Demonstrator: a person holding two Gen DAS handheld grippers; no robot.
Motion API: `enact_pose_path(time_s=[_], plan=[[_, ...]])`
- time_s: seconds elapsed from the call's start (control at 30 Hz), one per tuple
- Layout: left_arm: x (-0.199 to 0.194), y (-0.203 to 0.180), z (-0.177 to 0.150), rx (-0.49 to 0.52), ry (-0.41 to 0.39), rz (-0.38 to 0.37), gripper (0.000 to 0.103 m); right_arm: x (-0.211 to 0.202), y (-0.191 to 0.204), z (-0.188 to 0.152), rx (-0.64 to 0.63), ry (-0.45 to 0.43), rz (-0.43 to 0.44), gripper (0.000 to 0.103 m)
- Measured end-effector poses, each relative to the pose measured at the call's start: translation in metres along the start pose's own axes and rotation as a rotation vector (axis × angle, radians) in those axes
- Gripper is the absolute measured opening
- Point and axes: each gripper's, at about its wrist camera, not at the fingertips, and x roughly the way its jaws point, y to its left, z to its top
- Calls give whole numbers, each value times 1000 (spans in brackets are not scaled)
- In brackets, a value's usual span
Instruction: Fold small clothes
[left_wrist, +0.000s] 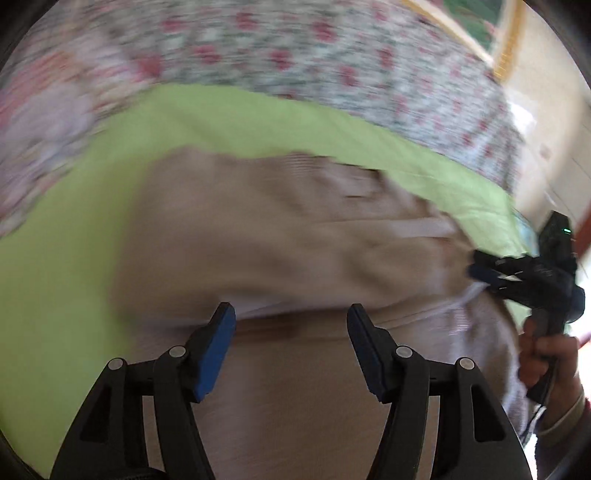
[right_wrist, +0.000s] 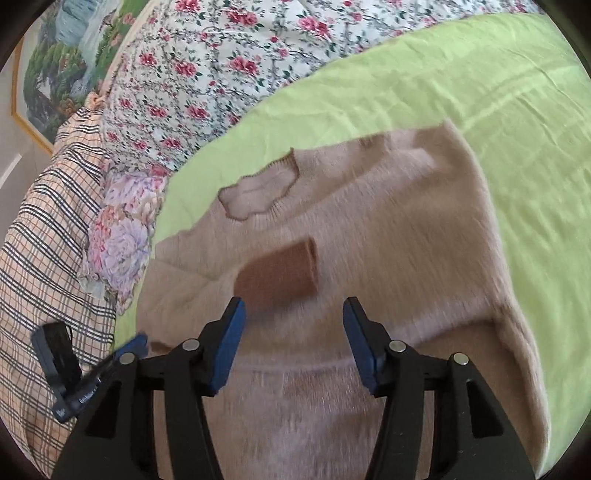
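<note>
A small beige knit sweater (right_wrist: 369, 229) lies on a lime green sheet (right_wrist: 498, 110), with a brown ribbed cuff (right_wrist: 280, 273) and a scalloped pale patch (right_wrist: 258, 192) on it. It also shows blurred in the left wrist view (left_wrist: 277, 236). My left gripper (left_wrist: 291, 314) is open just above the sweater's folded edge, holding nothing. My right gripper (right_wrist: 293, 306) is open over the sweater near the brown cuff, holding nothing. In the left wrist view the right gripper (left_wrist: 476, 273) sits at the sweater's right edge, its jaws' state unclear there.
A floral bedspread (right_wrist: 221, 55) lies beyond the green sheet (left_wrist: 221, 118). A plaid blanket (right_wrist: 44, 229) and a flowered pillow (right_wrist: 122, 236) lie at the left. A framed landscape picture (right_wrist: 59, 62) hangs on the wall. The left gripper's fingers (right_wrist: 133, 343) show at lower left.
</note>
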Motion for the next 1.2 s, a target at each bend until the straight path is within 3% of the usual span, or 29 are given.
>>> enact_pose_path(time_s=[0.13, 0.27, 0.3, 0.37, 0.47, 0.57, 0.63, 0.73, 0.93, 1.03, 1.13, 1.2], plan=[[2, 54, -7, -107, 30, 97, 63, 20, 7, 9, -89, 23, -12, 70], [15, 73, 3, -124, 35, 143, 63, 43, 16, 15, -158, 87, -10, 71], [20, 73, 6, -122, 37, 144, 63, 46, 18, 16, -168, 102, 0, 67], [31, 70, 14, -114, 40, 167, 63, 45, 22, 17, -173, 122, -8, 13], [41, 62, 24, -93, 36, 204, 62, 14, 35, 24, -144, 84, 37, 9], [41, 52, 29, -78, 18, 222, 57, -47, 43, 37, -88, -50, 144, 9], [34, 45, 28, -71, -14, 263, 55, -67, 34, 43, -65, -92, 125, 9], [24, 43, 21, -89, -52, 330, 54, -62, 12, 46, -27, -36, 4, 9], [8, 61, 11, -222, -103, 335, 51, -16, -12, 25, 4, 106, -92, 9], [10, 65, 9, -232, -59, 317, 51, -1, -16, 19, -2, 130, -128, 9], [4, 70, 4, -215, -17, 214, 50, 2, -27, 19, 42, 134, -108, 12], [-11, 74, 6, -203, -26, 90, 53, -5, -28, 18, 33, 116, -68, 29]])
